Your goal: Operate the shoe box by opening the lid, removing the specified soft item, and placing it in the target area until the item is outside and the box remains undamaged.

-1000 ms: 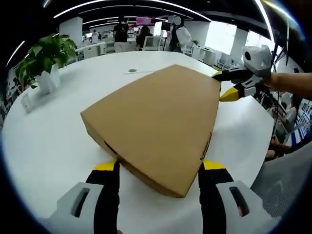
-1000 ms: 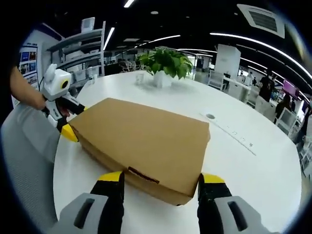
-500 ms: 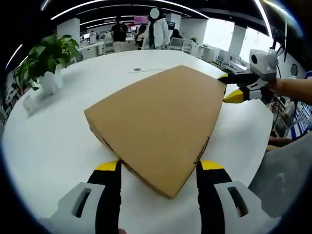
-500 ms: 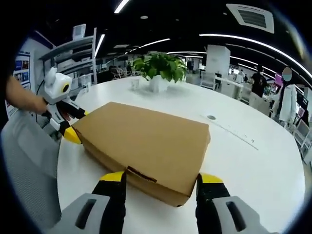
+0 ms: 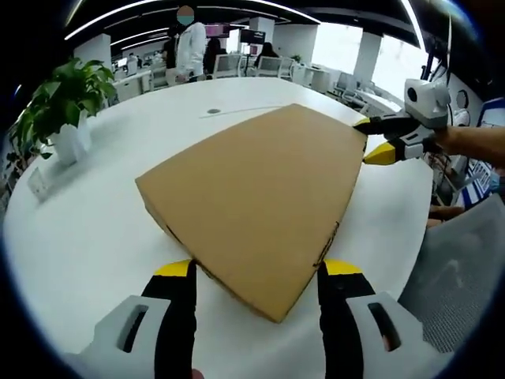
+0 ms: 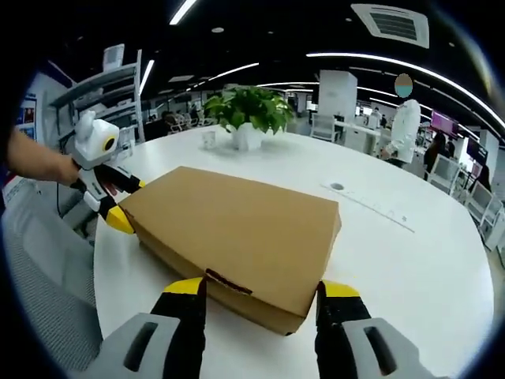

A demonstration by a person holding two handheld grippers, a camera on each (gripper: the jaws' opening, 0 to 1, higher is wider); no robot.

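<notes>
A closed brown cardboard shoe box (image 5: 252, 189) lies flat on the round white table (image 5: 87, 237). My left gripper (image 5: 258, 270) is open, its yellow-tipped jaws either side of the box's near corner. At the box's far right corner my right gripper (image 5: 369, 140) is open too, one jaw above the lid edge and one below. In the right gripper view the same box (image 6: 237, 229) sits between the right gripper's (image 6: 262, 289) spread jaws, and the left gripper (image 6: 126, 203) straddles the opposite corner at the left. The lid is down; what is inside is hidden.
A potted plant (image 5: 63, 103) (image 6: 248, 118) stands toward the table's far side, with a small round grommet (image 6: 337, 187) in the tabletop. A grey chair (image 5: 465, 276) (image 6: 39, 300) sits at the table edge. A person in white (image 6: 404, 118) walks in the office behind.
Both views have shifted slightly with the hands. The person in white has walked across the background. The box and both open grippers stand as before.
</notes>
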